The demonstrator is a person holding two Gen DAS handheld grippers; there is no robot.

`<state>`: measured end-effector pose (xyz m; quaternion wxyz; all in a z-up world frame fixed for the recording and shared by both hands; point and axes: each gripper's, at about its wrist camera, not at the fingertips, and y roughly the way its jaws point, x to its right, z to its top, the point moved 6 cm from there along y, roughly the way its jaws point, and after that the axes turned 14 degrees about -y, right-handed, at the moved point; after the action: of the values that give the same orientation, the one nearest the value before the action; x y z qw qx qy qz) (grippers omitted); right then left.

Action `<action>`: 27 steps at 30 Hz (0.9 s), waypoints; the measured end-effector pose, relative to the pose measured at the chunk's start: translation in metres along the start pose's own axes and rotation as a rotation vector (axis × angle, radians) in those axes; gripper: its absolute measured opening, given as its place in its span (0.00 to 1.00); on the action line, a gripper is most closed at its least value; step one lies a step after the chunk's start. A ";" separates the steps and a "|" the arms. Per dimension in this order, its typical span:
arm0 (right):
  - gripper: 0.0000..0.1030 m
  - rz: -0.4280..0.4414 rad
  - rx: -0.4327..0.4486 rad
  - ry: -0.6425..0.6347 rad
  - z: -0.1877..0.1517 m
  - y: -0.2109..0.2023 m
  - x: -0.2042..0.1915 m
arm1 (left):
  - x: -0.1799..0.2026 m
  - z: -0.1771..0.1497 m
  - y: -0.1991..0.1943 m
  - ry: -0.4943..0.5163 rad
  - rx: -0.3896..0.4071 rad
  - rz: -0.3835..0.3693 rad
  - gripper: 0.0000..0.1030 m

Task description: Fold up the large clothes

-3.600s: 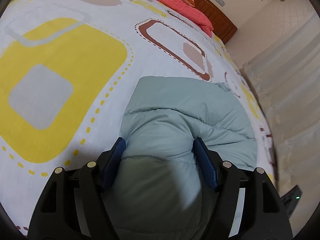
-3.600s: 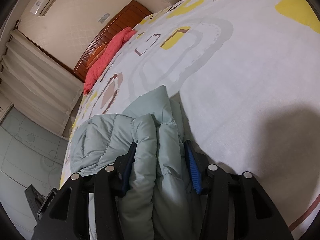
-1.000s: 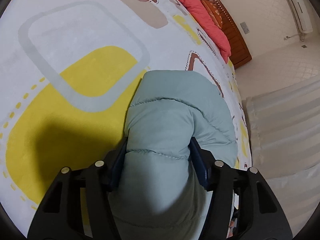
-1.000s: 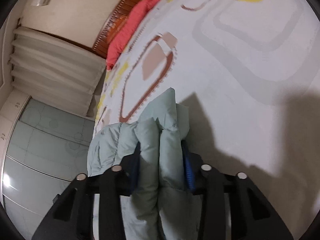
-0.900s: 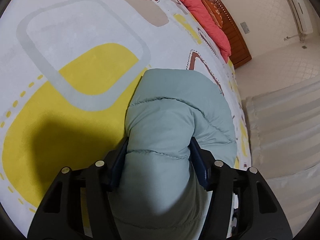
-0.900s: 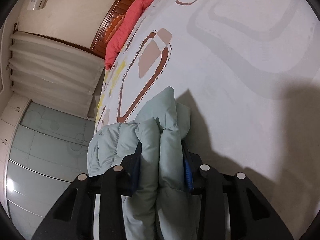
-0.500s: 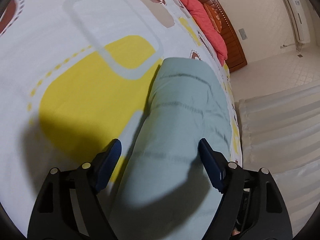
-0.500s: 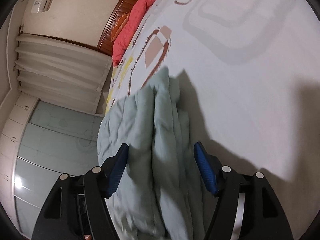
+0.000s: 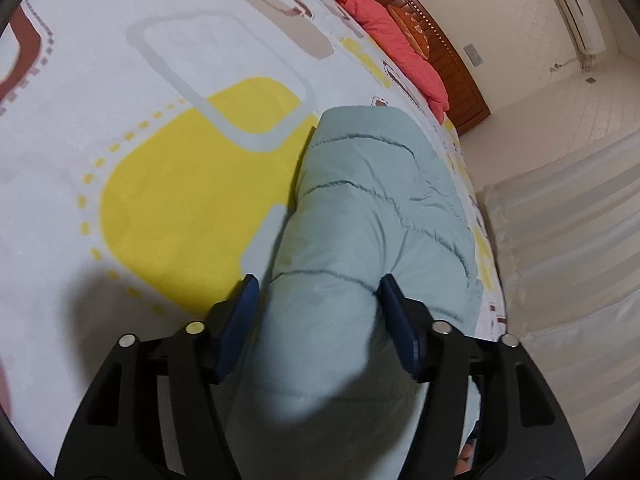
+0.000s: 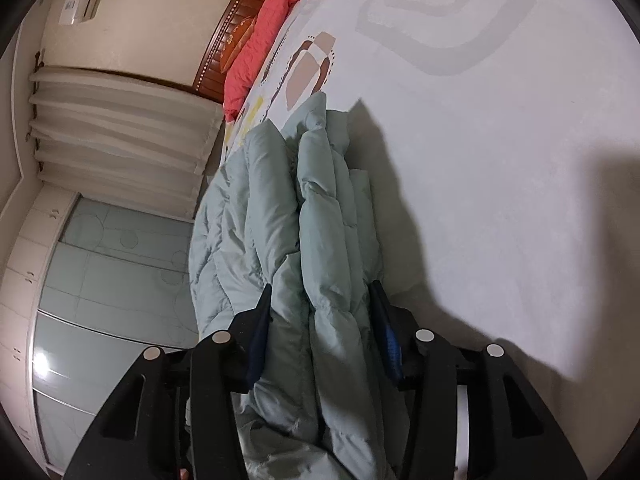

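From the left wrist: patterned bedspread (image 9: 168, 184) all around, coral pillow (image 9: 394, 38) against the wooden headboard (image 9: 448, 60), pale curtains (image 9: 560, 216) at right. Puffy pale-green quilted jacket (image 9: 360, 216) lying folded near the bed's edge, its bulk between the left gripper (image 9: 318, 300), jaws just closing and pressing both sides. From the right wrist: curtains, glass-fronted wardrobe (image 10: 112, 272), same pillow. Bunched jacket folds clamped in the right gripper (image 10: 320, 300), jaws likewise just closing.

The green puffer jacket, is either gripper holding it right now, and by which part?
Both: left gripper pinches a folded quilted roll of the jacket; right gripper its bunched layers. Jaws just closing.
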<state>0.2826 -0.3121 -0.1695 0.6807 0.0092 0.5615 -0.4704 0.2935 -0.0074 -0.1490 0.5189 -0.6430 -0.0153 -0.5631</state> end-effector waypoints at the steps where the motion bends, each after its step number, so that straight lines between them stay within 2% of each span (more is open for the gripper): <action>1: 0.48 0.001 0.004 0.003 -0.001 -0.003 0.000 | 0.000 -0.001 -0.004 0.006 0.007 0.008 0.67; 9: 0.50 -0.014 0.031 -0.022 -0.019 -0.032 -0.008 | -0.008 -0.016 -0.022 0.020 0.015 0.034 0.69; 17: 0.51 -0.070 0.033 -0.084 -0.044 -0.055 -0.019 | -0.010 -0.035 -0.041 0.133 0.064 0.126 0.70; 23: 0.51 -0.152 0.029 -0.171 -0.061 -0.069 -0.030 | -0.009 -0.050 -0.056 0.240 0.102 0.202 0.70; 25: 0.57 -0.195 0.027 -0.204 -0.066 -0.074 -0.033 | -0.008 -0.055 -0.062 0.275 0.119 0.223 0.70; 27: 0.58 -0.240 0.027 -0.240 -0.070 -0.076 -0.037 | -0.007 -0.060 -0.067 0.308 0.134 0.242 0.71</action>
<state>0.1831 -0.2935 -0.1274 0.6816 -0.1051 0.4666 -0.5537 0.2084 -0.0140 -0.1212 0.6208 -0.5103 0.1041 -0.5859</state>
